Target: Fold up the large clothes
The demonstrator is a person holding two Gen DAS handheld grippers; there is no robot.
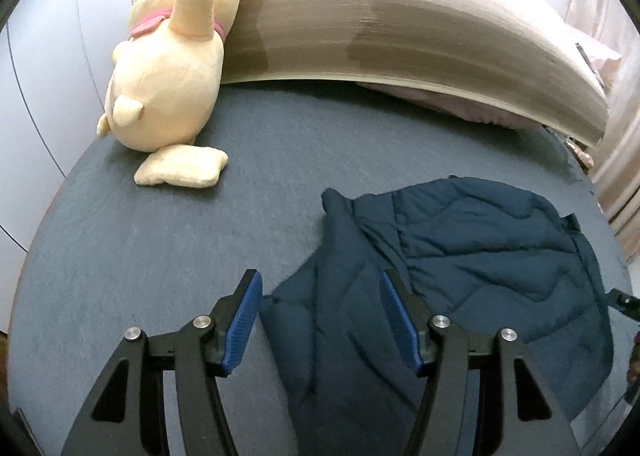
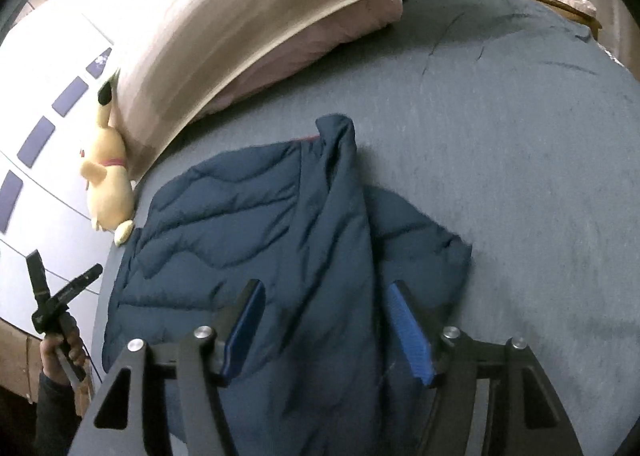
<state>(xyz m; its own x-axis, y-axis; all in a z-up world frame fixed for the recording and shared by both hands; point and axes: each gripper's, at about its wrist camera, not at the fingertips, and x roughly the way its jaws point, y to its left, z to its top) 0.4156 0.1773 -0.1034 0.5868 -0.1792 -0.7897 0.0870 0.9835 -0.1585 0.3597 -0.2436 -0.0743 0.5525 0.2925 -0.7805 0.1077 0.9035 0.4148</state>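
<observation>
Both hand-held grippers hang over a navy quilted jacket point(image 1: 460, 280) spread on a bed. Nearest the lens in the left wrist view, the left hand-held gripper point(image 1: 322, 322) has its jaws parted, its blue pads point(image 1: 242, 326) clear of the fabric, with a folded-over sleeve of the jacket seen below and between them. In the right wrist view, the right hand-held gripper point(image 2: 326, 330) likewise has its jaws apart and grips nothing; a raised ridge of the jacket runs up between its fingers. At that view's left edge, a hand point(image 2: 60, 348) in a dark sleeve holds the left tool beside the bed. The jacket lies on the bed's grey-blue sheet point(image 1: 160, 240), partly folded, one side laid over the middle. Farther back, a yellow plush toy point(image 1: 172, 80) leans against the beige headboard point(image 1: 400, 36), well apart from the jacket. A pinkish pillow point(image 2: 316, 40) sits at the headboard's foot.
</observation>
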